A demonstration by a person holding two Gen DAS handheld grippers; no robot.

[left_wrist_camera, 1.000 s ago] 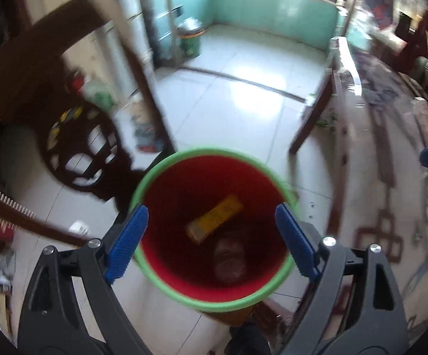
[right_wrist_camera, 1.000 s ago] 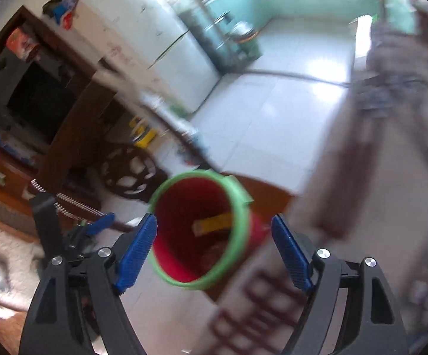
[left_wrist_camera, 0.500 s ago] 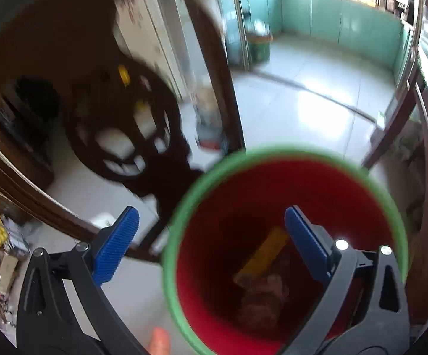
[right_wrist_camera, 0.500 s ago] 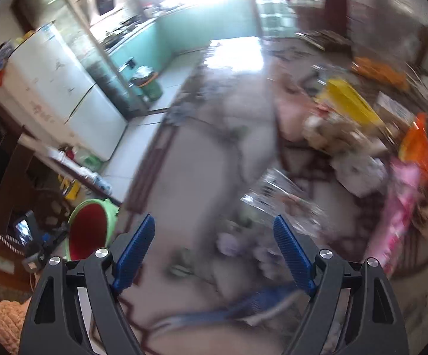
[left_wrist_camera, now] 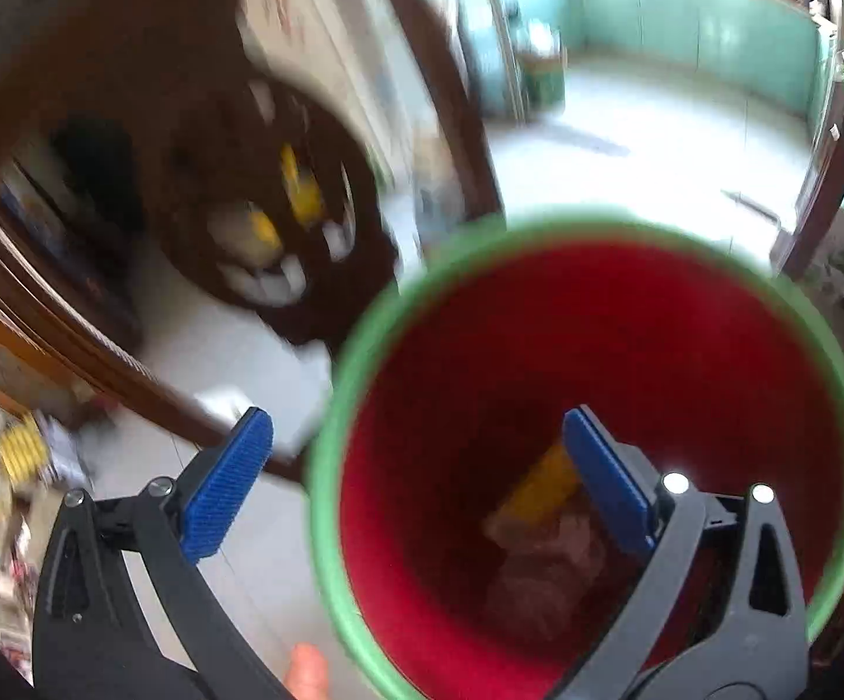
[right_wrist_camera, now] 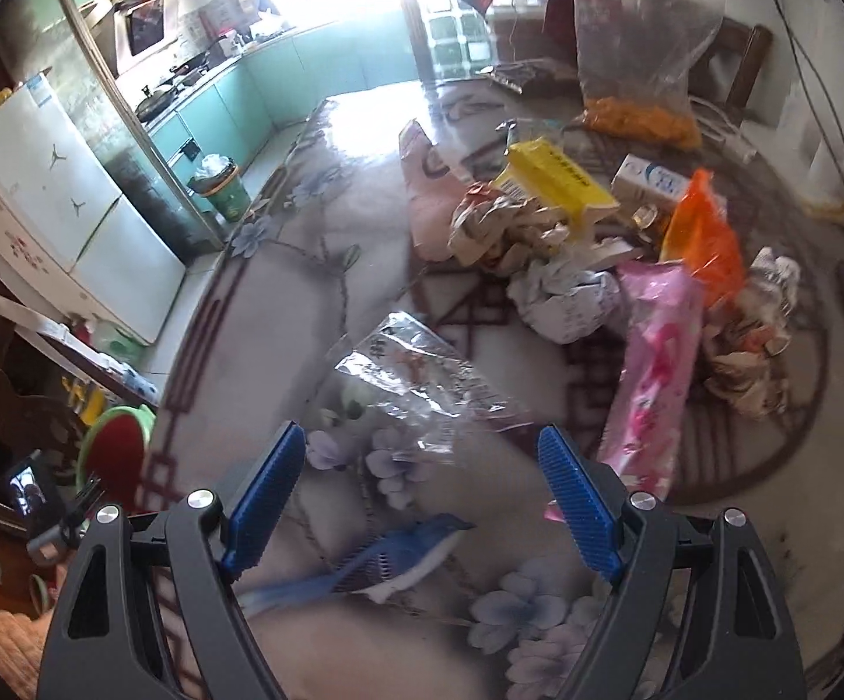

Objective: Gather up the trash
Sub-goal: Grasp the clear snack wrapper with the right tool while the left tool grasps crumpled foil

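My left gripper [left_wrist_camera: 416, 478] is open and straddles the green rim of a red bin [left_wrist_camera: 328, 455]: one finger is outside it, the other inside. A yellow box [left_wrist_camera: 538, 484] and crumpled paper [left_wrist_camera: 544, 560] lie in the bin. My right gripper [right_wrist_camera: 422, 484] is open and empty over the table, just short of a clear plastic wrapper [right_wrist_camera: 416, 379]. Farther on lie crumpled paper [right_wrist_camera: 503, 221], a yellow box [right_wrist_camera: 556, 181], a pink packet [right_wrist_camera: 655, 385] and an orange bag [right_wrist_camera: 701, 233]. The bin shows small in the right wrist view [right_wrist_camera: 118, 449], beside the table.
The table has a floral cloth [right_wrist_camera: 305, 268]. A carved dark wooden chair [left_wrist_camera: 270, 216] stands left of the bin. A white fridge [right_wrist_camera: 54, 192] and a green kitchen bin [right_wrist_camera: 223, 186] stand beyond on the tiled floor.
My left gripper has closed in on the bin's rim, which now fills its view. My right gripper has swung away from the bin to the table and its litter.
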